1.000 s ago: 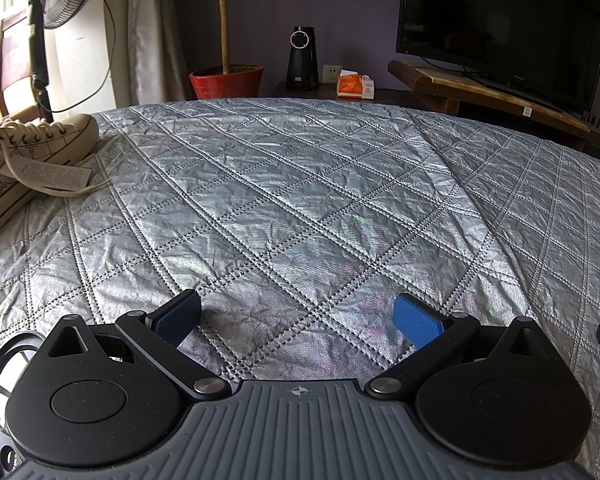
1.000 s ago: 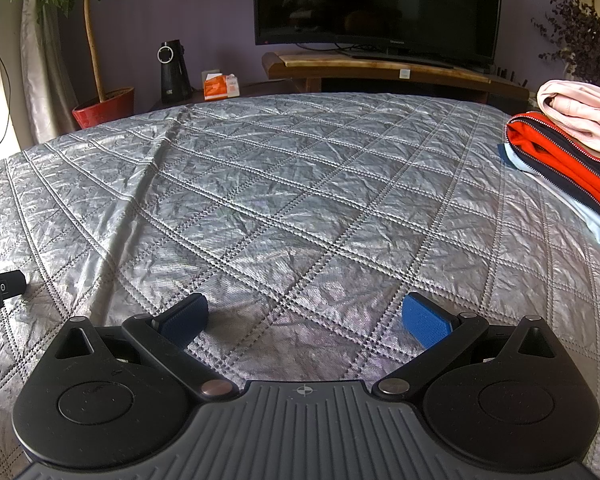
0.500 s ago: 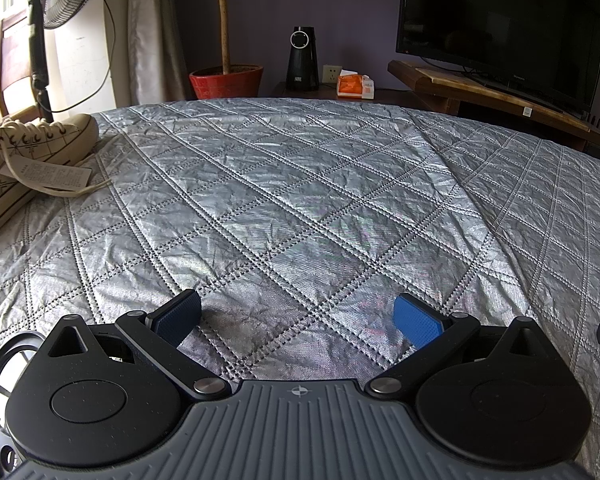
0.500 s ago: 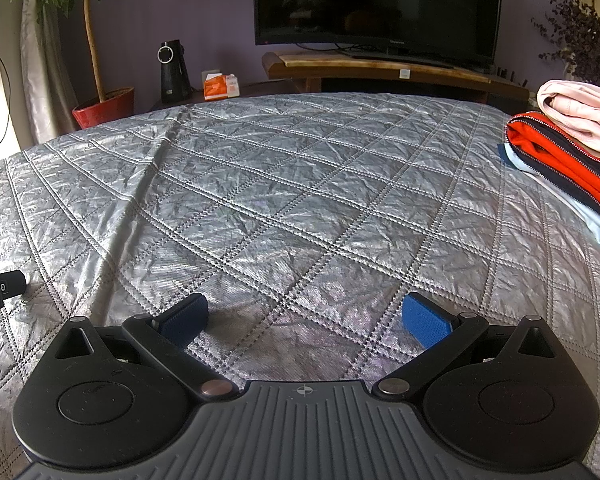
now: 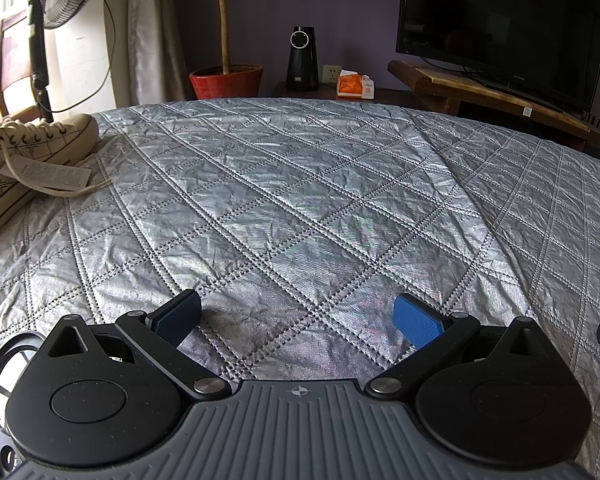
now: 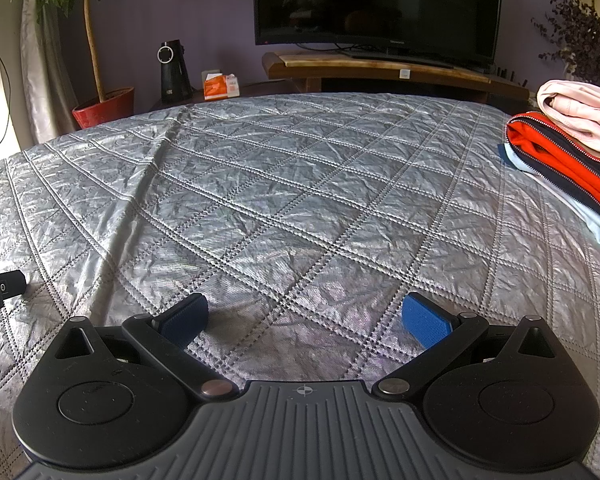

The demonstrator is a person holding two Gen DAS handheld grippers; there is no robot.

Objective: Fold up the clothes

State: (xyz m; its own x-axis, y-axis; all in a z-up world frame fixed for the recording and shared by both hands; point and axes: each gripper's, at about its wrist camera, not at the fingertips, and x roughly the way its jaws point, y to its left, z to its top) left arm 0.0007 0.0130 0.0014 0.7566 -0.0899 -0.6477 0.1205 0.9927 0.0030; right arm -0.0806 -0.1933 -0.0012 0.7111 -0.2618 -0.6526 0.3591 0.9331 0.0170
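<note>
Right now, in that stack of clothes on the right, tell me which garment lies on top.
The pale pink garment lies on top. Beneath it sits the orange and navy zippered garment, and a light blue piece is at the bottom against the silver quilt.

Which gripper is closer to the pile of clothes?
Right. The right gripper has the pile of clothes ahead on its right side. The left gripper sits farther left; its view shows no clothes.

Left gripper, right gripper: identical. Black round housings, ribbed grey centre plate with crosshair mark, black link arms on silver pivot screws, blue textured pads.
</note>
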